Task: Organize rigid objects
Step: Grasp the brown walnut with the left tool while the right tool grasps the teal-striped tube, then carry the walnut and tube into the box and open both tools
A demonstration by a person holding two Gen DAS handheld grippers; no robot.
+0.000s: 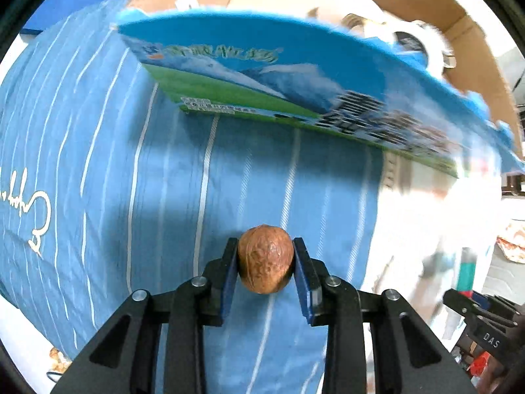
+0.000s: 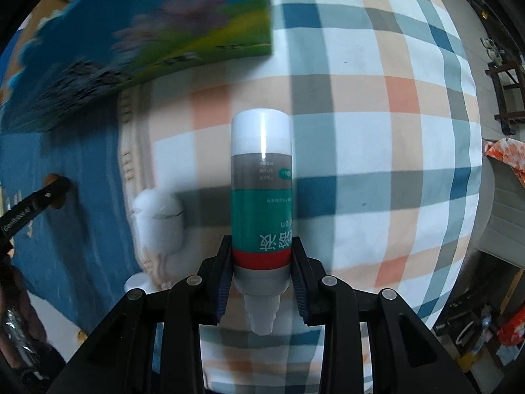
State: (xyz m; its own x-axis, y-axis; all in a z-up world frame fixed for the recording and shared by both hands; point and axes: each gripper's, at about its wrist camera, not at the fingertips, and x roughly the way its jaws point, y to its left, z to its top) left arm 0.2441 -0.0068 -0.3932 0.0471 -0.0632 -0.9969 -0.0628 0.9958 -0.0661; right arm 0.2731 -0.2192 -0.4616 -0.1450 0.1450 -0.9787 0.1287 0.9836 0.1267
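Observation:
My left gripper (image 1: 265, 264) is shut on a brown walnut (image 1: 265, 257) and holds it above the blue striped cloth (image 1: 115, 151). A blue and green printed box (image 1: 295, 78) stands ahead of it, with white objects inside. My right gripper (image 2: 262, 267) is shut on a green, grey and white bottle (image 2: 261, 193) by its lower end, above the plaid cloth (image 2: 377, 131). The same box (image 2: 147, 49) shows at the upper left of the right wrist view. The left gripper with the walnut (image 2: 54, 179) shows at that view's left edge.
A brown cardboard box (image 1: 426, 6) stands behind the printed box. A white earbud-style case (image 2: 157, 220) lies on the cloth seam left of the bottle. The right gripper (image 1: 482, 315) shows at the left wrist view's lower right. Clutter lies on the floor (image 2: 475, 321) at right.

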